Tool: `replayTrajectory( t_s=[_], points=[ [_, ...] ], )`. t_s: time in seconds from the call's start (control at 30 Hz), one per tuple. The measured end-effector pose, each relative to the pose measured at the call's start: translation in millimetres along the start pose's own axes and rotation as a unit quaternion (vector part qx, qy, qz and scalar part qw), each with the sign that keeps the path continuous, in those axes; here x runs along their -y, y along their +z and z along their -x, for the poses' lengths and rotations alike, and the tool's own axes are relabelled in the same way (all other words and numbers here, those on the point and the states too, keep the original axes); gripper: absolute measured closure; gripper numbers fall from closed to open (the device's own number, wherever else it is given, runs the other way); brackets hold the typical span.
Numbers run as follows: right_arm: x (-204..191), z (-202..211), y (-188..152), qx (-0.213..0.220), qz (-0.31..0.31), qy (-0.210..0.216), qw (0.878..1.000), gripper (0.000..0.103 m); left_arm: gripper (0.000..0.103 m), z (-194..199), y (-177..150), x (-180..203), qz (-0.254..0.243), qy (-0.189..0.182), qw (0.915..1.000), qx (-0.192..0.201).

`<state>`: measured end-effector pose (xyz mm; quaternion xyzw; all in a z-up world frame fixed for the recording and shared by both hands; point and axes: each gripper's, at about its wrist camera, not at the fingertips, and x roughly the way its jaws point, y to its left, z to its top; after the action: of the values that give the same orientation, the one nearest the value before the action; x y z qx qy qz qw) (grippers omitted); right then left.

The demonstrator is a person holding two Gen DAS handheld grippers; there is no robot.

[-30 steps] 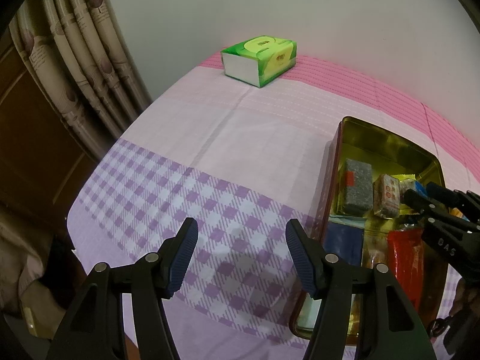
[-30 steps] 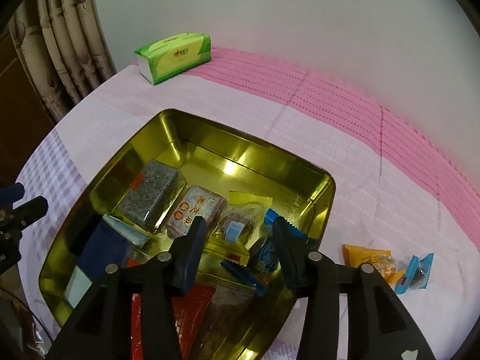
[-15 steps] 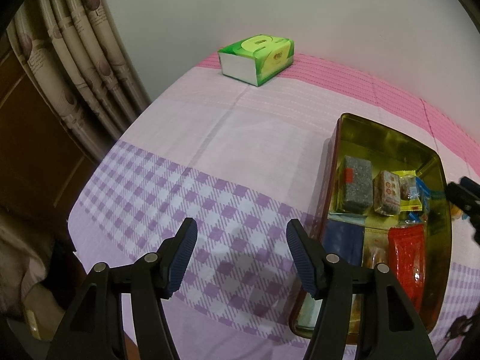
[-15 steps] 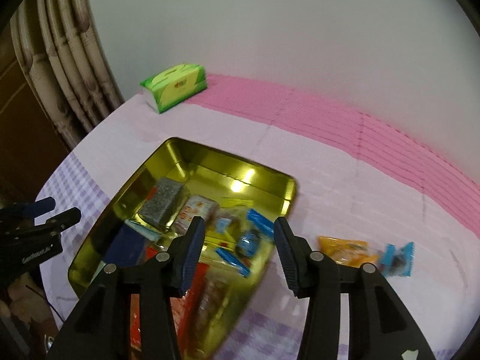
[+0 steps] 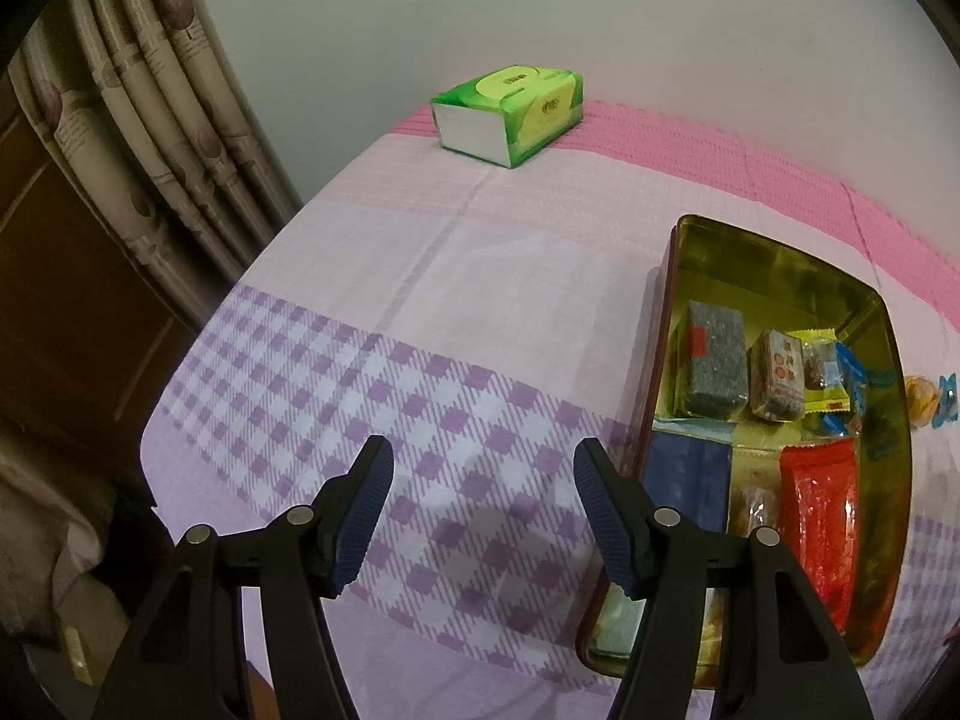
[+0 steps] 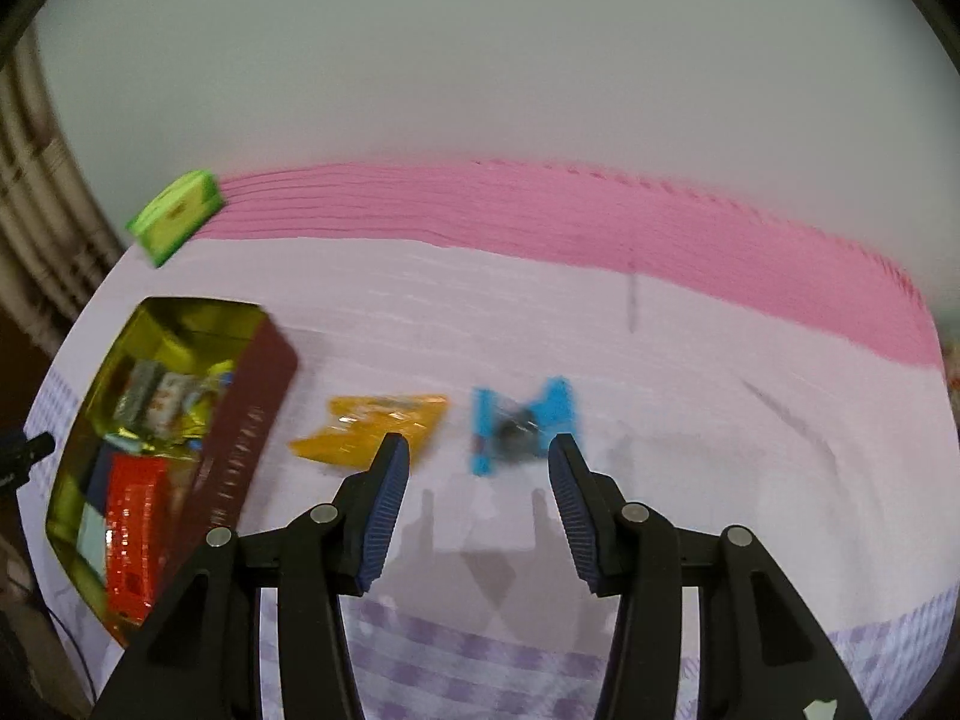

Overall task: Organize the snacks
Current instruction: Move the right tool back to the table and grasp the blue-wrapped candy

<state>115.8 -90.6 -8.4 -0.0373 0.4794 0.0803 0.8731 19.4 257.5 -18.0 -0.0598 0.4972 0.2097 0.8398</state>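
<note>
A: Snacks, location check. Largest first: table (image 5: 480, 276), covered by a cloth with a pink band at the far side, pale pink in the middle, purple check nearest the cameras.

B: Next, gold tin (image 5: 774, 264), open, on the table at the right of the left wrist view and at the left of the right wrist view (image 6: 180, 324). Its outer wall is dark red. Contents?

A: Grey speckled block (image 5: 714, 366) and a brown-wrapped block (image 5: 779, 378) side by side in the far half; a yellow-edged packet (image 5: 823, 372) and blue wrappers just beside them. Near half: dark blue packet (image 5: 690, 486), red packet (image 5: 825, 516). More sits beneath; I cannot tell what.

B: Green tissue pack (image 5: 510, 114) at the far edge of the table, well apart from the tin, on the line where the pink band begins.

A: Two snacks lie outside the tin on the pale cloth: orange packet (image 6: 372, 426) just beside the tin's red wall, blue-wrapped candy (image 6: 522, 426) near it on the other side. Right wrist view is motion-blurred.

B: Tongs. Left tongs (image 5: 483, 516) hang over the purple check, just left of the tin, released, nothing between the pads.

A: Right tongs (image 6: 479, 513) also released and empty, above the cloth. The blue-wrapped candy shows in the gap beyond the tips, untouched; the orange packet lies just past the left finger (image 6: 384, 498).
</note>
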Motion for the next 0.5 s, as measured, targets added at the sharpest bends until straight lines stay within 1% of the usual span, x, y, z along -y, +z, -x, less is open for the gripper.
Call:
replayTrajectory(
  t_s=[0.13,0.33,0.43,0.5],
  points=[
    [17,-9,-6,-0.013,-0.029,-0.002,1.000,0.057,0.039,-2,-1,2,-0.008,0.004,1.0000,-0.001],
    [18,-26,-3,-0.035,-0.075,0.000,0.997,0.057,0.039,-2,-2,3,-0.009,0.005,1.0000,-0.001],
    [25,-30,3,-0.048,-0.119,0.002,0.992,0.057,0.039,-2,-1,2,-0.007,0.003,1.0000,-0.002],
    [31,-35,8,-0.058,-0.161,0.002,0.985,0.057,0.038,-2,0,1,-0.007,0.002,1.0000,-0.002]
  ],
)
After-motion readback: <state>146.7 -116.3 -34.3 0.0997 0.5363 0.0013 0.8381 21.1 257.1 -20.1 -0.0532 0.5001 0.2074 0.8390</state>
